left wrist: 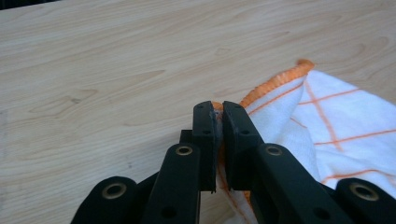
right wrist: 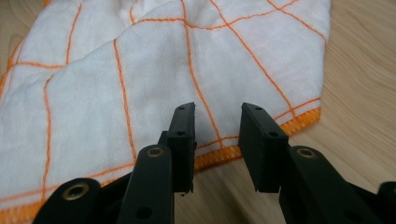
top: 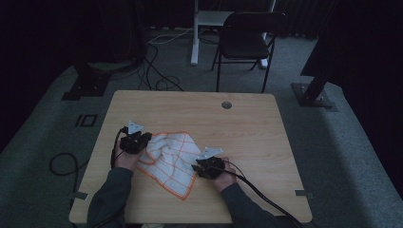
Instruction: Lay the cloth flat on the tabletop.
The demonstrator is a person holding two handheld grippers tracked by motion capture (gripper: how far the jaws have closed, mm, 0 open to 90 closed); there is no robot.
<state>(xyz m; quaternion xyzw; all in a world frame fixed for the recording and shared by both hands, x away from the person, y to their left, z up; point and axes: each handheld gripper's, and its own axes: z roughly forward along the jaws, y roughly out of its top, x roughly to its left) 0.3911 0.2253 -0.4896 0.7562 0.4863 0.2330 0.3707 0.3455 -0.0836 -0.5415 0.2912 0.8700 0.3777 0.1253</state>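
cloth (top: 170, 159) rumpled, part folded under | left tongs (left wrist: 219, 116) clamp its orange hem | right tongs (right wrist: 217, 126) parted over edge

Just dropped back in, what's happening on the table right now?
A person is working a white cloth with orange grid lines on the wooden table, a gripper in each hand. The left gripper is shut on the cloth's orange hem at one corner. The right gripper is open, its jaws on either side of the hem at the cloth's opposite edge, not yet closed on it. The cloth lies rumpled between them.
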